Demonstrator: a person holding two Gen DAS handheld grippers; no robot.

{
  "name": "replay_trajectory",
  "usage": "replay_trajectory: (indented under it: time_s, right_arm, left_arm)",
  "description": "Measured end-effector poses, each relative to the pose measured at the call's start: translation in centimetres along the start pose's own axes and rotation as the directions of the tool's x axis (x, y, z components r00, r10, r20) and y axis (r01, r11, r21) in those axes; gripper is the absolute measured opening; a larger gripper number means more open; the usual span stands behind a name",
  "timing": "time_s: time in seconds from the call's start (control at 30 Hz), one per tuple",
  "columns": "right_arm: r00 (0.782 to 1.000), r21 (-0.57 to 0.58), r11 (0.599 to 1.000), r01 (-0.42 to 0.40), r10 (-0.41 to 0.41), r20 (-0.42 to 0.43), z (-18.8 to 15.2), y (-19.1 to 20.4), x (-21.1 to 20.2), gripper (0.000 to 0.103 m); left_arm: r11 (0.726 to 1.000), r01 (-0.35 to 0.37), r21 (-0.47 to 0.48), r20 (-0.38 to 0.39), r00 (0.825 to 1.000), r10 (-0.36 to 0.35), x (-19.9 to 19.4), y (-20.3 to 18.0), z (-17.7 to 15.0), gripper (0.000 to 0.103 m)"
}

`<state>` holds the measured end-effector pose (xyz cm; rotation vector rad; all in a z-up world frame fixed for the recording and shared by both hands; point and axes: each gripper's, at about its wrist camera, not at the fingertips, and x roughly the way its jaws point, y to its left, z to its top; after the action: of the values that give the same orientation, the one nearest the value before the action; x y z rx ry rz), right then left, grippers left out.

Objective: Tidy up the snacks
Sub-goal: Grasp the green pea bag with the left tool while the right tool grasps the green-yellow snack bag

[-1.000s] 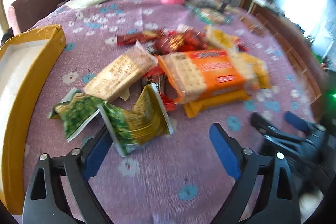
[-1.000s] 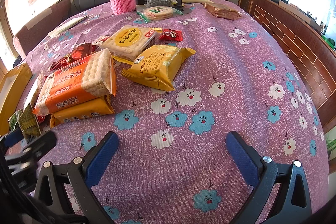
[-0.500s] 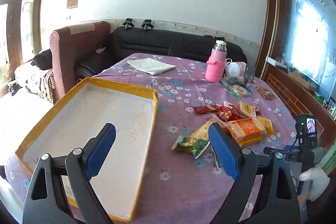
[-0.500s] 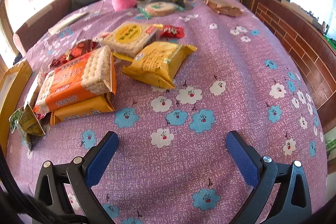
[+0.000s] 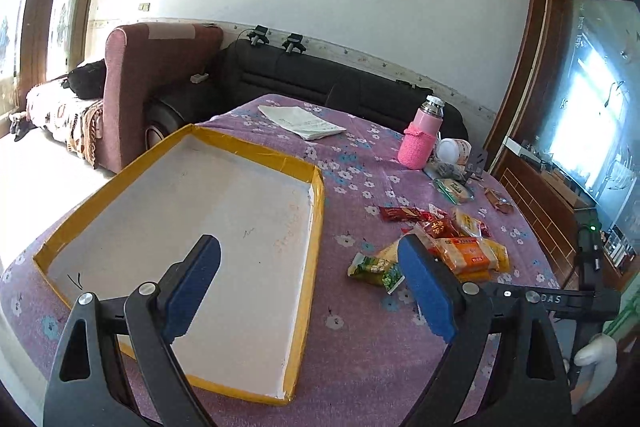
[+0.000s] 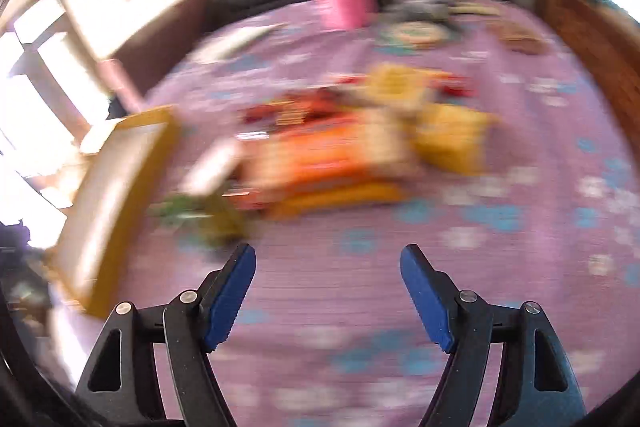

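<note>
Both grippers, left (image 5: 308,283) and right (image 6: 328,291), empty, fingers spread. Snack packets (image 5: 436,247) heaped on surface (image 5: 360,347), right of empty yellow-rimmed tray (image 5: 316,227). Nothing sorted yet; next, probably pinching nearest green packet (image 5: 374,269).

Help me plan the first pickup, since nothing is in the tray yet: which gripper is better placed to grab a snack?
Probably the right gripper: it is open and faces the snack pile. The left gripper, also open, hangs over the tray, with the pile off to its right.
</note>
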<state>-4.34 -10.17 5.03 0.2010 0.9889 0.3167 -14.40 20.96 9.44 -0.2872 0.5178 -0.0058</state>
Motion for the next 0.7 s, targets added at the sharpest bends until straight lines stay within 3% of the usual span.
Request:
replay_trajectory:
  time_s: [0.1, 0.33, 0.37, 0.43, 0.53, 0.7]
  right_arm:
    - [0.998, 0.024, 0.998, -0.049, 0.05, -0.039, 0.5, 2.3, 2.9, 0.077]
    - [0.999, 0.11, 0.994, -0.009, 0.013, -0.043, 1.2, 4.2, 7.0, 0.075]
    - [0.999, 0.112, 0.994, -0.003, 0.006, -0.033, 1.2, 4.4, 7.1, 0.072]
    - [0.999, 0.11, 0.994, -0.017, 0.02, -0.028, 1.1, 4.4, 7.2, 0.046]
    - [0.999, 0.101, 0.994, -0.041, 0.044, -0.026, 1.1, 3.8, 7.3, 0.039]
    - [0.997, 0.074, 0.994, -0.075, 0.074, 0.01, 0.0, 3.3, 6.2, 0.035]
  left_arm:
    - [1.0, 0.006, 0.012, -0.01, 1.0, -0.006, -0.2, 0.1, 0.0, 0.092]
    - [0.999, 0.031, 0.017, -0.044, 0.999, -0.03, 0.0, 0.1, 0.2, 0.092]
    - [0.999, 0.042, 0.014, -0.051, 0.998, -0.041, 0.3, 0.0, 0.2, 0.092]
    - [0.997, 0.07, 0.007, -0.071, 0.995, -0.07, 0.9, -0.4, 0.4, 0.091]
    - [0.992, 0.123, -0.009, -0.122, 0.985, -0.123, 2.3, -1.2, 0.5, 0.091]
    - [0.981, 0.191, -0.028, -0.244, 0.951, -0.192, 5.9, -3.3, 0.3, 0.091]
